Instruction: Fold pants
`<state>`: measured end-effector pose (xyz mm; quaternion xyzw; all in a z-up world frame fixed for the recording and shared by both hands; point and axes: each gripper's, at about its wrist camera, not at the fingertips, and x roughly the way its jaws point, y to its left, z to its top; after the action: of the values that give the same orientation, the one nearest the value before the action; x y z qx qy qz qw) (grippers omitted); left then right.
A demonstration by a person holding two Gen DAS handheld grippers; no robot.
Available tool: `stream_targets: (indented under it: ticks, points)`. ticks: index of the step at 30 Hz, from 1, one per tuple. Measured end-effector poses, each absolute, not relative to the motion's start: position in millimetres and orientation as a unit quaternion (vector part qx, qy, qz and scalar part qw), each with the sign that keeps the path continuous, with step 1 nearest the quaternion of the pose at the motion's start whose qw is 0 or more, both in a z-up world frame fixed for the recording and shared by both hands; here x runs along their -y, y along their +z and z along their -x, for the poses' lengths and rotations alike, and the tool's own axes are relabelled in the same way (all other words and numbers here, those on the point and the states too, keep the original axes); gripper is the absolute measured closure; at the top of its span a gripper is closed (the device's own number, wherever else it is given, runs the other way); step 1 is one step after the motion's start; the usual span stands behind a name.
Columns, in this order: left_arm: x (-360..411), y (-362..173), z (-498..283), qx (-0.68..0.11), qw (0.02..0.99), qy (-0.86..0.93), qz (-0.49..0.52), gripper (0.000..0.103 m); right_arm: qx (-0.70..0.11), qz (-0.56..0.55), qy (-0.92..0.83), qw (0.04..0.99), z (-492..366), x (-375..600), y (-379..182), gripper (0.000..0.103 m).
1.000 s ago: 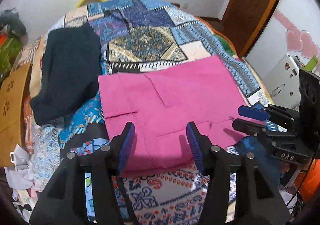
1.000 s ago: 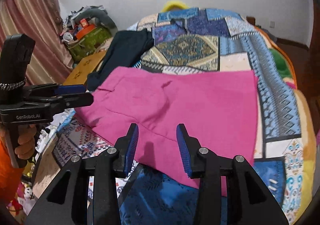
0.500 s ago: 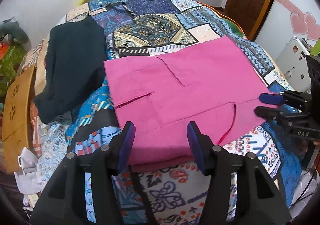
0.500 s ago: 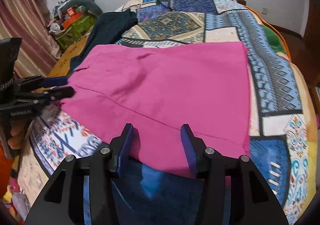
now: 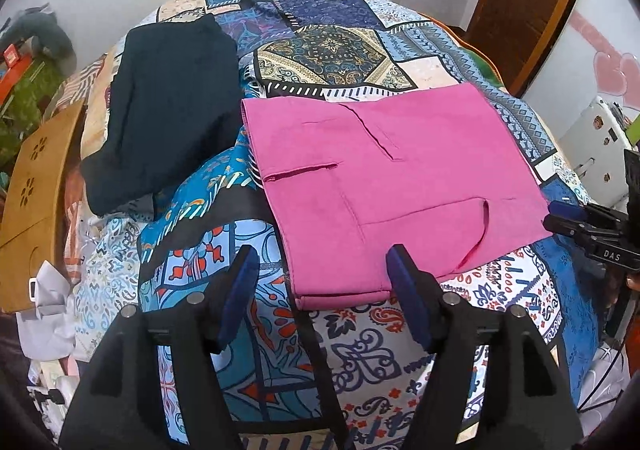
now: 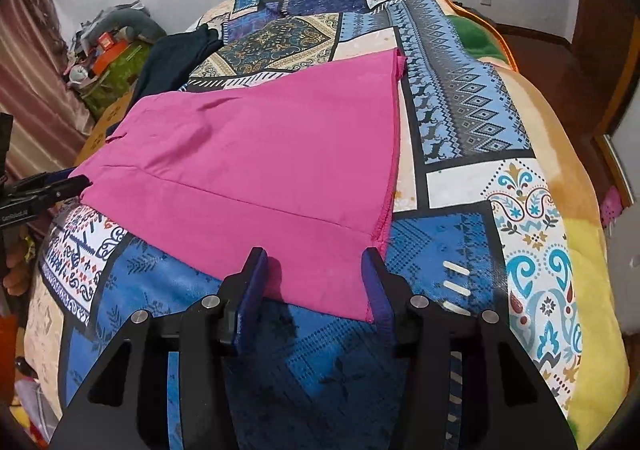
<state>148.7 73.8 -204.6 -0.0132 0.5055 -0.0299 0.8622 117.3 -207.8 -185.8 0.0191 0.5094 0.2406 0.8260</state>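
Hidden: the pants' (image 5: 384,185) far hem end is out of the left wrist view past 3 o'clock; the right wrist view foreshortens the waist end, so its pockets are hard to read there.
Pants: pink, flat on the patchwork quilt (image 5: 352,346), waist toward 9 o'clock in the left view; a dark garment (image 5: 168,105) lies at 10 o'clock, apart from them.
Left gripper (image 5: 320,274): angled down over the waist corner at 6 o'clock; jaws have just been opening and stand apart, the corner between them, pads apparently not pressing.
Right gripper (image 6: 316,274): angled down at the hem corner at 6 o'clock in its own view; jaws apart astride the cloth edge, nothing clamped.
Cut off: a hand (image 6: 16,266) at the right view's 9 o'clock edge, only partly seen.
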Motion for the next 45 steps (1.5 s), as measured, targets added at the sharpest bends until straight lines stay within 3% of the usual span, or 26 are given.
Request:
stream_targets:
  ticks: [11, 19, 36, 38, 40, 42, 44, 45]
  points:
    - [-80.0, -165.4, -160.3, -0.464, 0.885, -0.011, 0.018, 0.035, -0.461, 0.003, 0.242, 0.854, -135.2, 213.4, -137.9, 0.057]
    - [-101.8, -150.9, -213.3, -0.453, 0.891, 0.017, 0.027, 0.035, -0.415, 0.001, 0.243, 0.877, -170.0, 211.8, -112.6, 0.056]
    - [-138.0, -222.4, -309.2, -0.54, 0.836, 0.027, 0.096, 0.041, -0.492, -0.01, 0.21, 0.845, -296.9, 205.3, -187.0, 0.055]
    - [-138.8, -229.2, -313.2, -0.55, 0.829, 0.022, 0.101, 0.045, -0.505, -0.025, 0.206, 0.838, -309.3, 204.6, -197.1, 0.055]
    - [-140.4, -236.0, -315.5, -0.556, 0.822, 0.012, 0.118, 0.061, -0.514, -0.043, 0.205, 0.832, -318.3, 204.9, -205.6, 0.055]
    - [-143.9, -241.4, -317.0, -0.563, 0.814, 0.009, 0.141, 0.067, -0.515, -0.051, 0.206, 0.83, -325.0, 202.9, -209.8, 0.055]
    - [-146.4, -242.4, -316.7, -0.562, 0.814, 0.011, 0.148, 0.075, -0.515, -0.047, 0.207, 0.831, -328.4, 200.1, -211.0, 0.062]
    - [-147.1, -241.7, -315.7, -0.561, 0.815, 0.013, 0.145, 0.083, -0.515, -0.043, 0.21, 0.83, -329.1, 197.6, -211.3, 0.073]
